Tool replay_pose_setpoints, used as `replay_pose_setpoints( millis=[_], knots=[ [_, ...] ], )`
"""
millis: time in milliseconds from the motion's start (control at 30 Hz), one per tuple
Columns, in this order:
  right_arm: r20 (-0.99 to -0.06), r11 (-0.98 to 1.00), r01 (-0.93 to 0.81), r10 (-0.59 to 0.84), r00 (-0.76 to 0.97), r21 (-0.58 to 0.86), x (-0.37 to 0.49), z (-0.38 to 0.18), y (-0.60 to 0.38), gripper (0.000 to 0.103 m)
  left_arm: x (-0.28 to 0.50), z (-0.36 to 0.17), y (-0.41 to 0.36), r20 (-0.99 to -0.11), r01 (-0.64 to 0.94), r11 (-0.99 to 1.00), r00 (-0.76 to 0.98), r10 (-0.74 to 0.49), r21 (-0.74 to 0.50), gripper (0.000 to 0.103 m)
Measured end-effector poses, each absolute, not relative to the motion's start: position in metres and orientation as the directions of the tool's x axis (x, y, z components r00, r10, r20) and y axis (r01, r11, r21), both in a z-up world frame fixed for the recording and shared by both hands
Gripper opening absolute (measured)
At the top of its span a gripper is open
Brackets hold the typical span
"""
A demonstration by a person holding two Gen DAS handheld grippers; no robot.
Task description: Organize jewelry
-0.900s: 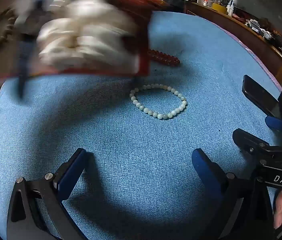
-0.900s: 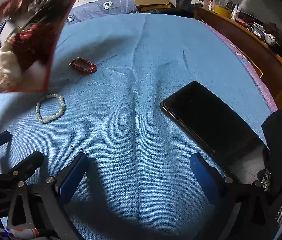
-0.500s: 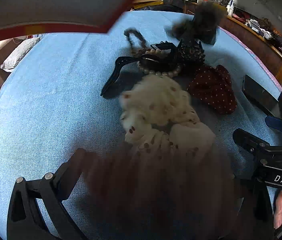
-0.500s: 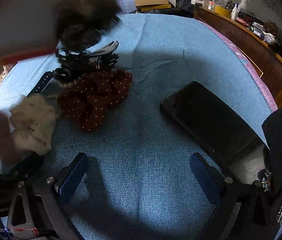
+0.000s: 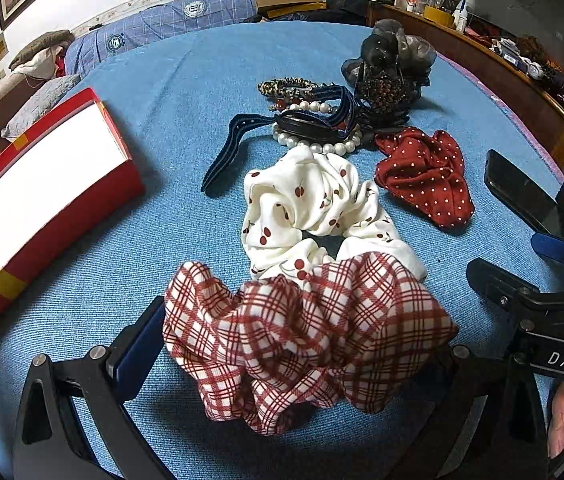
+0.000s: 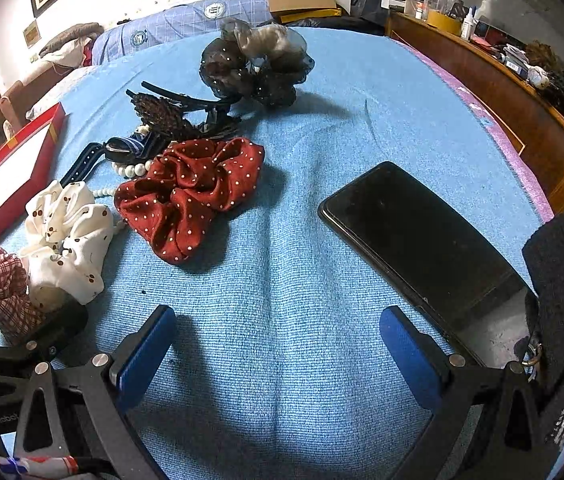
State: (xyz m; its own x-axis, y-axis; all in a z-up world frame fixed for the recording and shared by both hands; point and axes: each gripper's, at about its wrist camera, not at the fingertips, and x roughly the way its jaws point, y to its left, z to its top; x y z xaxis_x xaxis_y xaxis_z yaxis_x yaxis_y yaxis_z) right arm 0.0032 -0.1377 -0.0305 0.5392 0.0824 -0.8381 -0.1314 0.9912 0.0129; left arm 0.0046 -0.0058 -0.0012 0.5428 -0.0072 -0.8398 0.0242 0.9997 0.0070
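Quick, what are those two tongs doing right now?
Left tongs: open; plaid scrunchie lies between them, not gripped.
Right tongs: open, holding nothing.

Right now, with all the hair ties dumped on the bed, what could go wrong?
The plaid scrunchie lies between the open left claw, so closing might drag the cherry scrunchie it overlaps. The pearl bracelet sits tangled under the dark headband, so pulling one may lift both. The phone beside the right claw could get bumped.

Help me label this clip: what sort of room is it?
Probably a bedroom: a bed under a blue blanket, bedding piled at the wall, and a cluttered wooden dresser alongside.
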Motion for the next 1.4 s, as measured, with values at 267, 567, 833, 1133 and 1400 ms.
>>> replay_pose_setpoints(
  millis=[267,567,833,1133,1400],
  knots=[
    [-0.838,0.992,-0.129,0.078,0.540,0.010,0.004,-0.028,-0.136,0.103,0.005,-0.001,-0.006,-0.840,0.024,1.000,0.543,-0.007,0.007,0.103],
    [-0.798,0.993,-0.109,0.108,0.593,0.054,-0.009,-0.018,-0.153,0.103,0.001,0.001,-0.008,-0.837,0.006,1.000,0.546,0.015,0.021,0.103],
    [-0.682,0.988,-0.148,0.143,0.717,0.051,-0.045,0.015,-0.149,0.103,-0.062,0.070,0.025,-0.647,0.002,1.000,0.762,0.001,0.004,0.103],
    [-0.548,0.984,-0.165,0.176,0.818,0.069,-0.082,0.060,-0.129,0.103,-0.105,0.105,0.047,-0.535,-0.031,0.999,0.844,0.037,0.020,0.103],
    [-0.585,0.982,-0.172,0.181,0.790,0.071,-0.080,0.049,-0.123,0.103,-0.102,0.091,0.041,-0.590,-0.003,1.000,0.808,0.010,0.012,0.103]
  ],
)
